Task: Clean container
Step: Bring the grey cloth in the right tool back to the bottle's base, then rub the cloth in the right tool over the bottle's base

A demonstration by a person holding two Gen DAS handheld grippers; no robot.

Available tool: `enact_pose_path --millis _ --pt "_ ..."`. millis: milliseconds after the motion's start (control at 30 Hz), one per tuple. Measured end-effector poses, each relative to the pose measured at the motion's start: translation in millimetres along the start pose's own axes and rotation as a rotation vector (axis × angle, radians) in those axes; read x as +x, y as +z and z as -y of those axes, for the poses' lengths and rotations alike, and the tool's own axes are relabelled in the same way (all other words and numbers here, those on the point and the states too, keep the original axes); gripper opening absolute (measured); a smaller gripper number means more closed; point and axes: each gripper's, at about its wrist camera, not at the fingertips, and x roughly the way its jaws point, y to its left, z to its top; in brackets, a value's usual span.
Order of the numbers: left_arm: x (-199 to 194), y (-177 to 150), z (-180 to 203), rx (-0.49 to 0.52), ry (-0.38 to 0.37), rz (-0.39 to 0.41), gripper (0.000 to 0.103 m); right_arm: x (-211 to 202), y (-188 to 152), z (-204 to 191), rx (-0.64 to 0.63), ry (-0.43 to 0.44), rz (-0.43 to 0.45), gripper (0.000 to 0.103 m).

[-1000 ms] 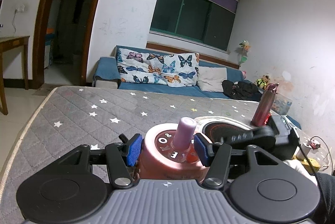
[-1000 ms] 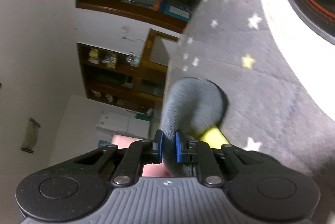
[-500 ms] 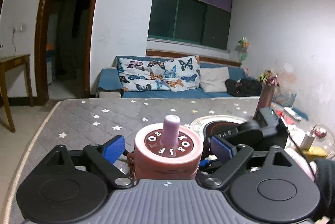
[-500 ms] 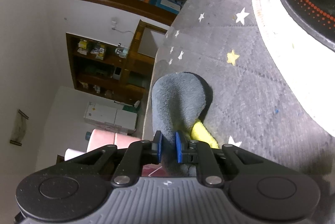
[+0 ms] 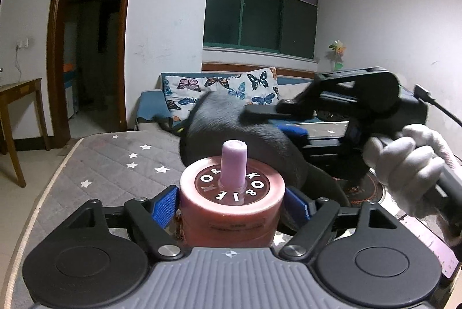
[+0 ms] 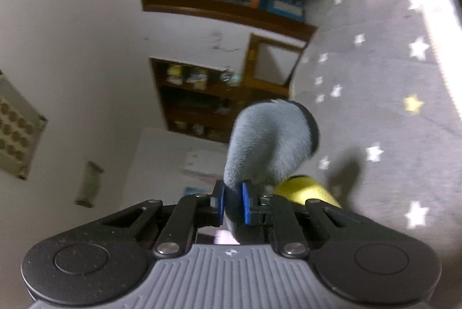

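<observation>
The left gripper (image 5: 232,203) is clamped on a pink container (image 5: 231,218), its blue pads pressed to either side of the round body just below the lid. The dark lid carries white letters and a pale purple spout (image 5: 234,162) standing upright from its middle. The container sits near the camera, over the grey mattress (image 5: 115,164) dotted with white stars. Just beyond it, a grey fuzzy cloth (image 5: 245,130) hangs close above the spout, held by the right gripper (image 6: 233,203), whose fingers are pinched together on the cloth's near end. A yellow part (image 6: 306,190) shows beside the cloth in the right wrist view. A white-gloved hand (image 5: 410,164) grips that tool's handle at the right. Farther back stand a blue sofa (image 5: 150,104) with a butterfly pillow (image 5: 219,89), a dark window (image 5: 260,20) and an open doorway (image 5: 89,43).
</observation>
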Motion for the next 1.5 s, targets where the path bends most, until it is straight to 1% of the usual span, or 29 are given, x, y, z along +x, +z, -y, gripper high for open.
enact_pose_path --millis 100,167,467,600,733,800,900,1100,1200,1300,1400,1500 --pt "-1.3 -1.0 -1.0 0.000 -0.001 0.002 0.081 13.0 2.8 9.4 0.022 -0.016 -0.006 0.013" --pt "-1.7 -1.5 -1.9 0.004 -0.003 0.004 0.081 17.9 5.3 20.8 0.065 -0.015 0.003 0.013" --pt "-1.1 -0.3 -2.7 0.000 -0.001 0.001 0.082 23.8 -0.8 59.5 0.078 -0.187 -0.018 0.013" --pt "-3.0 0.0 -0.6 -0.005 0.005 -0.003 0.082 15.0 -11.9 61.1 0.035 -0.250 -0.024 0.013" --pt "-4.0 0.5 1.1 -0.008 0.013 -0.009 0.082 3.0 -19.8 57.6 0.027 -0.274 -0.021 0.013" --pt "-3.9 0.7 2.3 0.001 0.020 -0.013 0.082 -4.4 -25.0 54.9 0.037 -0.261 -0.014 0.013" --pt "-3.8 0.6 4.1 0.019 0.029 -0.019 0.081 -14.6 -26.3 45.2 0.048 -0.205 0.008 0.013" --pt "-1.0 0.9 5.3 0.032 0.035 -0.021 0.081 -16.0 -15.1 -5.9 -0.048 -0.089 0.028 0.013" --pt "-0.3 0.6 6.7 0.037 0.042 -0.021 0.081 3.4 -8.4 -30.8 -0.138 -0.105 0.002 0.013" --pt "-0.1 0.9 6.4 0.037 0.047 -0.025 0.081 25.0 -8.2 -41.9 -0.203 -0.151 -0.054 0.013" --pt "0.3 0.4 6.9 0.039 0.038 -0.027 0.082 32.1 -16.1 -47.7 -0.266 -0.201 -0.086 0.013" --pt "-0.3 0.5 9.6 0.047 0.035 -0.027 0.082 26.0 -23.0 -55.6 -0.301 -0.228 -0.086 0.012"
